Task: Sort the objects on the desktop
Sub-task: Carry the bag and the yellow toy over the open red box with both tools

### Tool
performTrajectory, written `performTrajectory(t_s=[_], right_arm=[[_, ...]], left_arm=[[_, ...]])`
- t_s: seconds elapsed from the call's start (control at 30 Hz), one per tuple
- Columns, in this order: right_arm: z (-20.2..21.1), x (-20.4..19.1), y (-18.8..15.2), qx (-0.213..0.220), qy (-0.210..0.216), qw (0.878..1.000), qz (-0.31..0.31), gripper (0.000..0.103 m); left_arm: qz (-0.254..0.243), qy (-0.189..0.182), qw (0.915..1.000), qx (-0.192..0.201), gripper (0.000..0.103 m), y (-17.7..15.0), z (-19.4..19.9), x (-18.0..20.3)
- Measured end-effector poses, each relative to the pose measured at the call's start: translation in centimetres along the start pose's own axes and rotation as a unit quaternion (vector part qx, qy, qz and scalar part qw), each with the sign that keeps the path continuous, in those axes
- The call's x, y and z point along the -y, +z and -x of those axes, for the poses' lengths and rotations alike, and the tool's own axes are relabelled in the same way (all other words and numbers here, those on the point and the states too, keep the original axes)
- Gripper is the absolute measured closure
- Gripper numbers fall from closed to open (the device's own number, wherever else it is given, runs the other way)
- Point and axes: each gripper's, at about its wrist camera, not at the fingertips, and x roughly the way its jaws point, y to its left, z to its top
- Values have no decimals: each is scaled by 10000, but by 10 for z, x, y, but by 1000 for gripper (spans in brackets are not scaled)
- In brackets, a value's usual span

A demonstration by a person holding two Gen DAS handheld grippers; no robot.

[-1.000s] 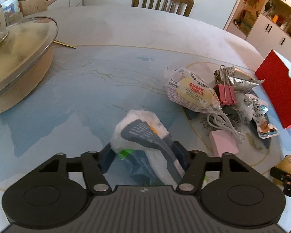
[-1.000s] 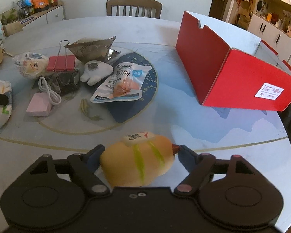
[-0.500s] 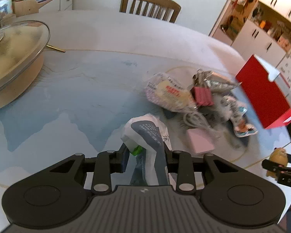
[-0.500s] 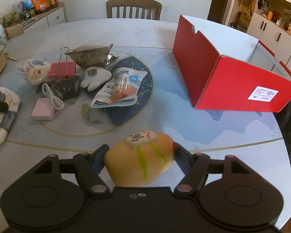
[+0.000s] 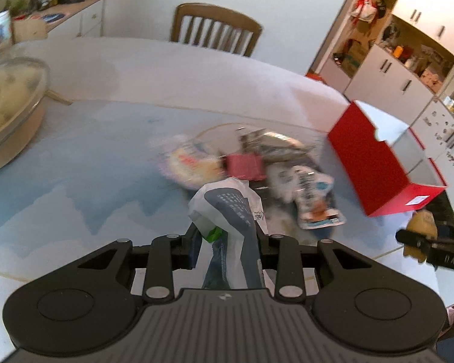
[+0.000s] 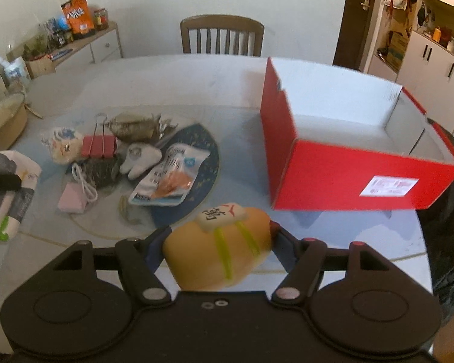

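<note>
While both tools tilt down over the counter (image 6: 233, 90), the left hand-held gripper (image 5: 227, 236) pinches a crumpled white-and-grey bag (image 5: 227, 208), lifted near the pile. To the right, the right hand-held gripper (image 6: 216, 242) clamps a yellow squishy toy (image 6: 218, 257) just short of the red box (image 6: 342, 175). Motion blur smears the pile (image 5: 251, 166) in the left view; the bag's lower end is hidden behind the gripper body.

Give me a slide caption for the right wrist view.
Right gripper clamps a yellow squishy toy above the table, red box open ahead.
</note>
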Motion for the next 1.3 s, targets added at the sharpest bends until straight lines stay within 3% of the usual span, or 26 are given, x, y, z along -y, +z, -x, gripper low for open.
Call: performTrajectory(t_s=[0.23, 0.67, 0.97, 1.3], right_arm=[[29, 42, 28, 527, 47, 9986, -43, 33], [46, 141, 53, 704, -179, 9970, -277, 33], [31, 192, 59, 685, -239, 9971, -229, 33], [2, 219, 79, 618, -132, 9979, -118, 33]], left_arm=[[-314, -382, 9987, 115, 72, 20, -6, 62], [-1077, -1147, 9875, 1, 72, 68, -54, 195], [-1277, -1099, 9852, -331, 72, 86, -94, 253], [-1490, -1026, 9823, -494, 72, 108, -137, 301]])
